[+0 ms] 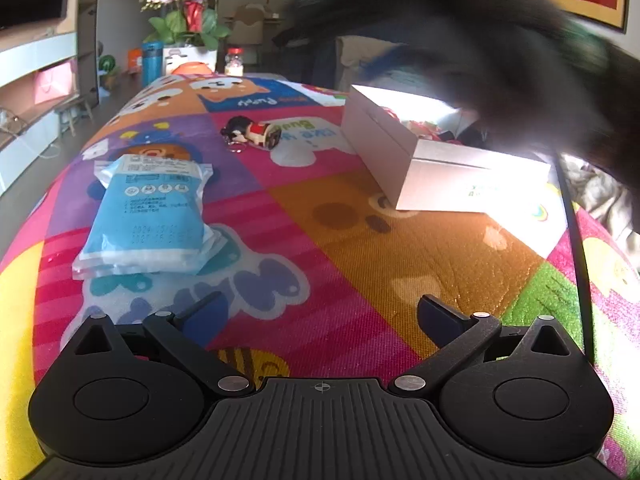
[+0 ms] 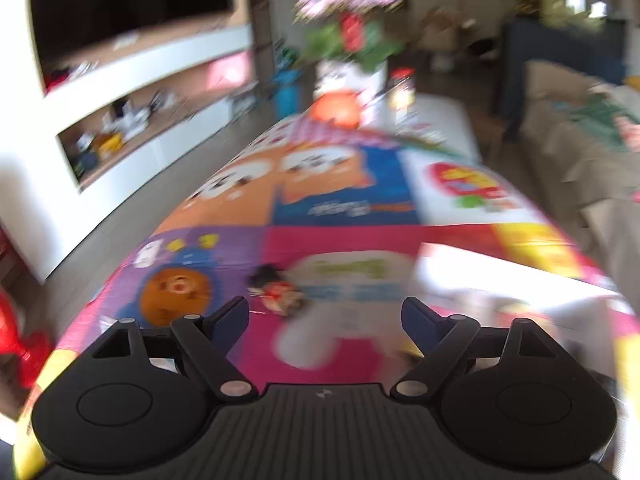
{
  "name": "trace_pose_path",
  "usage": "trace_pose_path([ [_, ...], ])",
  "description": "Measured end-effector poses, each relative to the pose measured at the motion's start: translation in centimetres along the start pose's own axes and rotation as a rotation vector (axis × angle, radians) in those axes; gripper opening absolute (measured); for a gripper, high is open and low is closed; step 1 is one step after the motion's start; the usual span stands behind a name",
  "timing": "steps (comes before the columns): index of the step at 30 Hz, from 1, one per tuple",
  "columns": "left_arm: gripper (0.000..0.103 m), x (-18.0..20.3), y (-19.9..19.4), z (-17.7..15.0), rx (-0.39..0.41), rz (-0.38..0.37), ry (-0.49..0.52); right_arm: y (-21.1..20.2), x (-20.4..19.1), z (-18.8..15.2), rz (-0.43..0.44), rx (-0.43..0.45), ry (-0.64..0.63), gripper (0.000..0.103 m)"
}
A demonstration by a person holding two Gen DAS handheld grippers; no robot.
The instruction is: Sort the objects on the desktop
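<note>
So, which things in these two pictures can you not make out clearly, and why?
- Left wrist view: contents of the white box, hidden by glare and a dark blurred shape passing above.
- Left wrist view: small print on the blue packet, too small.
- Right wrist view: the small figurine, smeared by motion blur.
- Right wrist view: the box's far side, washed out and blurred.

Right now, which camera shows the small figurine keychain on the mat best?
The left wrist view: the figurine keychain is sharp there, lying on its side on the pink patch of the mat left of the white box. In the right wrist view it is closer but smeared by motion blur.
</note>
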State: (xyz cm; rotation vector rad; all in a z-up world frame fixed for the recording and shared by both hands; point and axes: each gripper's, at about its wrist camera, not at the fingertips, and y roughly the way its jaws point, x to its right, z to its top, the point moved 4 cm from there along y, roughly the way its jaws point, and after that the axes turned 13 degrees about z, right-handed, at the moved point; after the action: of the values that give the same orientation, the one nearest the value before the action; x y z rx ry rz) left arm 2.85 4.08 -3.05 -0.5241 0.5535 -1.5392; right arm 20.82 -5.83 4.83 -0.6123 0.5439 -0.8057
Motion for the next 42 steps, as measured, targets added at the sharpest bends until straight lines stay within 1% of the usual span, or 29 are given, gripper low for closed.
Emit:
trace_pose_path([
  [2, 0.103, -0.1, 0.0, 0.0, 0.001, -0.007, -0.010, 3.9, -1.4, 0.9, -0.013, -0.062, -0.059, 0.084],
  [5, 0.103, -0.2, -0.1, 0.0, 0.003, -0.011, -0.019, 8.6, -2.9, 0.8, -0.090, -0.131, -0.168, 0.083],
  [7, 0.103, -0.2, -0.1, 0.0, 0.004, -0.013, -0.021, 11.0, -2.8, 0.6, -0.113, -0.181, -0.208, 0.072],
  [8, 0.103, -0.3, -0.1, 0.0, 0.004, -0.015, -0.024, 11.7, -2.7, 0.3, -0.115, -0.210, -0.215, 0.057],
  [9, 0.103, -0.3, -0.1, 0.0, 0.004, -0.018, -0.026, 11.6, -2.7, 0.3, -0.108, -0.194, -0.217, 0.054],
  [10, 0.103, -0.3, -0.2, 0.0, 0.004, -0.019, -0.026, 11.3, -2.9, 0.3, -0.105, -0.178, -0.220, 0.050],
  [11, 0.103, -0.3, -0.2, -0.1, 0.004, -0.019, -0.026, 10.5, -3.2, 0.3, -0.097, -0.151, -0.223, 0.050],
  [12, 0.103, -0.3, -0.2, -0.1, 0.004, -0.019, -0.026, 9.4, -3.4, 0.2, -0.079, -0.127, -0.215, 0.048],
  [13, 0.103, -0.3, -0.2, -0.1, 0.003, -0.019, -0.026, 8.1, -3.5, 0.1, -0.045, -0.120, -0.196, 0.027],
  [15, 0.103, -0.2, -0.2, -0.1, 0.003, -0.017, -0.025, 4.9, -3.3, -0.3, 0.030, -0.111, -0.113, 0.028],
  [17, 0.103, -0.2, -0.2, -0.1, 0.003, -0.017, -0.024, 1.1, -3.2, -1.4, 0.093, -0.078, -0.077, 0.028],
  [19, 0.103, -0.2, -0.1, -0.1, 0.003, -0.014, -0.020, -2.3, -2.6, -3.1, 0.110, -0.054, -0.047, 0.028],
  [20, 0.103, -0.1, -0.1, -0.1, 0.002, -0.012, -0.017, -3.8, -2.1, -4.0, 0.129, -0.052, -0.008, 0.028],
  [24, 0.103, -0.2, -0.1, 0.0, 0.002, -0.013, -0.018, -8.7, 0.8, -8.9, 0.264, -0.057, 0.241, 0.028],
  [26, 0.103, -0.1, 0.0, 0.0, 0.000, -0.010, -0.016, -9.7, 2.6, -12.2, 0.332, -0.073, 0.388, 0.028],
  [27, 0.103, 0.0, 0.0, 0.0, -0.001, -0.005, -0.009, -9.9, 3.5, -13.7, 0.346, -0.075, 0.449, 0.028],
  [29, 0.103, 0.4, 0.1, 0.0, -0.006, 0.015, 0.018, -10.5, 5.3, -16.5, 0.327, -0.053, 0.525, 0.029],
  [30, 0.103, 0.6, 0.1, 0.0, -0.008, 0.026, 0.034, -11.2, 6.1, -17.6, 0.285, -0.023, 0.538, 0.030],
  [32, 0.103, 0.8, 0.1, 0.0, -0.013, 0.041, 0.056, -12.7, 6.9, -19.1, 0.184, 0.022, 0.509, 0.037],
  [34, 0.103, 1.0, 0.2, 0.0, -0.017, 0.053, 0.073, -14.4, 7.4, -19.8, 0.094, 0.075, 0.463, 0.049],
  [35, 0.103, 1.1, 0.2, 0.0, -0.020, 0.060, 0.082, -15.2, 7.5, -20.0, 0.051, 0.099, 0.440, 0.053],
  [37, 0.103, 1.4, 0.3, 0.0, -0.023, 0.073, 0.104, -16.3, 7.9, -20.5, -0.020, 0.137, 0.398, 0.065],
  [38, 0.103, 1.6, 0.3, 0.0, -0.025, 0.075, 0.114, -16.6, 8.1, -20.7, -0.048, 0.148, 0.379, 0.070],
  [40, 0.103, 1.7, -0.3, 0.3, -0.014, 0.072, 0.126, -16.8, 8.4, -21.4, -0.089, 0.158, 0.366, 0.083],
  [41, 0.103, 1.7, -0.9, 0.6, 0.005, 0.068, 0.129, -16.8, 8.5, -21.9, -0.104, 0.159, 0.362, 0.087],
  [42, 0.103, 1.6, -1.5, 1.1, 0.036, 0.071, 0.126, -16.7, 8.6, -22.3, -0.114, 0.158, 0.359, 0.088],
])
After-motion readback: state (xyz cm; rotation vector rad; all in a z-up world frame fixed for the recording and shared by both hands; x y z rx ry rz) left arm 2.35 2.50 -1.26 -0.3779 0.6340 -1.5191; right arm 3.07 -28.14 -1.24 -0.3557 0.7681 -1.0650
